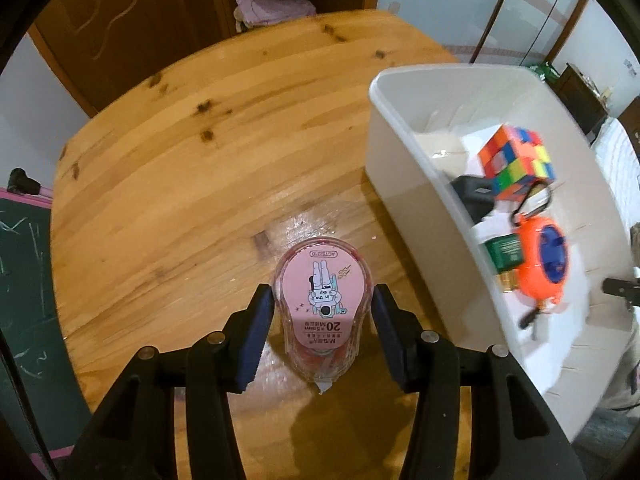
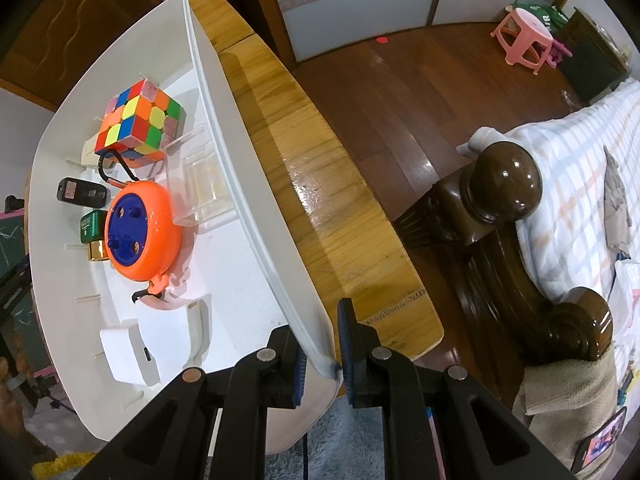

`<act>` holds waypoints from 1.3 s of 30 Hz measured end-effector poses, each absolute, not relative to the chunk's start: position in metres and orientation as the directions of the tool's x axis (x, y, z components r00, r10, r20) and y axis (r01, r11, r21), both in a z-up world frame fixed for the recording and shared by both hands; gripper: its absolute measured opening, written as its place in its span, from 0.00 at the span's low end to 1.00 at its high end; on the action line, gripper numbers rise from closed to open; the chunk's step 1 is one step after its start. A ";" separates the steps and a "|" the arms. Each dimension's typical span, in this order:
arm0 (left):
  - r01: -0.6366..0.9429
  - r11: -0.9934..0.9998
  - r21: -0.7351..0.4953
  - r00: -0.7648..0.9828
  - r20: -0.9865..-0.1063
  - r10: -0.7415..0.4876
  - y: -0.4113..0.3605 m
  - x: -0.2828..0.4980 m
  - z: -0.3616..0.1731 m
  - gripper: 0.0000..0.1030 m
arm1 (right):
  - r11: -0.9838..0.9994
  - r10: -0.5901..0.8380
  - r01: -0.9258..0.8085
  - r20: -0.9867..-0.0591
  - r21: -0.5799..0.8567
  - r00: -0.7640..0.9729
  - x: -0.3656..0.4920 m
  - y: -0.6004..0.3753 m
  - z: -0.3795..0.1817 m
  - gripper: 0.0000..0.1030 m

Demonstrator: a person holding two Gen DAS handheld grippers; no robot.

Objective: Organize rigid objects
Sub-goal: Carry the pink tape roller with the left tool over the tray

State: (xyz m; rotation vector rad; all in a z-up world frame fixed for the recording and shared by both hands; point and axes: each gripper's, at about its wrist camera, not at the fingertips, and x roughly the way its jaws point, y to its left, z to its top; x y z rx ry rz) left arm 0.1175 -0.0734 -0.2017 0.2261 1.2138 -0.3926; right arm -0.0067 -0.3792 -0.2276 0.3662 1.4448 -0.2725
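Left wrist view first: at 6 o'clock the left gripper (image 1: 323, 326) has its blue pads closed on a pink correction tape dispenser (image 1: 322, 312), one pad on each clear side, the label facing the camera. Beneath it lies the wooden table (image 1: 180, 184). Toward 3 o'clock stands the white bin (image 1: 404, 160), and inside it sit a colour cube (image 1: 516, 160), a black fob (image 1: 474, 194), a green box (image 1: 505, 250) and an orange reel (image 1: 544, 264) with a blue centre.

Right wrist view, from 9 o'clock across: the bin's floor holds the colour cube (image 2: 140, 120), black fob (image 2: 82, 193), green box (image 2: 93, 227), orange reel (image 2: 142, 232), a white block (image 2: 128, 354) and a clear divider (image 2: 200, 184). At 6 o'clock the right gripper (image 2: 322, 354) stands narrow, its pads clamped on the bin's rim (image 2: 320, 356) at the near corner. Beyond, toward 3 o'clock, come the table edge (image 2: 320, 184), dark floorboards (image 2: 420, 92), a carved bedpost (image 2: 506, 178) and a pink stool (image 2: 524, 36).
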 end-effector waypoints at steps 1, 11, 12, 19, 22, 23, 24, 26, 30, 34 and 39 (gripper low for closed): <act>0.410 0.911 -0.043 0.303 -0.936 -0.181 -0.072 0.114 -0.194 0.53 | 0.915 0.041 0.395 -0.993 0.083 0.114 -0.007 -0.379 -0.227 0.14; 0.446 0.893 -0.055 0.385 -0.889 -0.247 -0.103 0.089 -0.116 0.53 | 0.926 0.096 0.350 -0.985 0.142 0.145 -0.009 -0.384 -0.228 0.14; 0.456 0.889 -0.049 0.396 -0.883 -0.252 -0.112 0.085 -0.107 0.53 | 0.927 0.102 0.345 -0.984 0.148 0.147 -0.009 -0.384 -0.228 0.14; 0.509 0.859 -0.059 0.410 -0.861 -0.302 -0.159 0.067 -0.071 0.53 | 0.937 0.159 0.284 -0.973 0.202 0.168 -0.010 -0.389 -0.225 0.14; 0.524 0.849 -0.064 0.394 -0.866 -0.309 -0.182 0.063 -0.071 0.53 | 0.943 0.180 0.249 -0.969 0.219 0.171 -0.009 -0.391 -0.226 0.14; 0.527 0.847 -0.065 0.388 -0.869 -0.308 -0.188 0.062 -0.072 0.53 | 0.946 0.185 0.238 -0.968 0.223 0.170 -0.008 -0.391 -0.226 0.14; 0.532 0.844 -0.066 0.378 -0.874 -0.306 -0.196 0.061 -0.074 0.53 | 0.948 0.189 0.226 -0.967 0.225 0.170 -0.007 -0.390 -0.225 0.14; 0.542 0.838 -0.067 0.360 -0.883 -0.303 -0.211 0.061 -0.081 0.53 | 0.954 0.196 0.196 -0.966 0.228 0.167 -0.006 -0.389 -0.225 0.14; 0.555 0.829 -0.066 0.318 -0.905 -0.285 -0.243 0.063 -0.100 0.53 | 0.960 0.212 0.152 -0.964 0.237 0.163 -0.005 -0.389 -0.225 0.14; 0.557 0.827 -0.073 0.268 -0.927 -0.262 -0.265 0.068 -0.126 0.53 | 0.963 0.226 0.116 -0.962 0.245 0.153 -0.006 -0.390 -0.227 0.14; 0.551 0.833 -0.053 0.224 -0.952 -0.209 -0.287 0.074 -0.159 0.53 | 0.958 0.259 0.085 -0.954 0.273 0.149 -0.007 -0.395 -0.230 0.14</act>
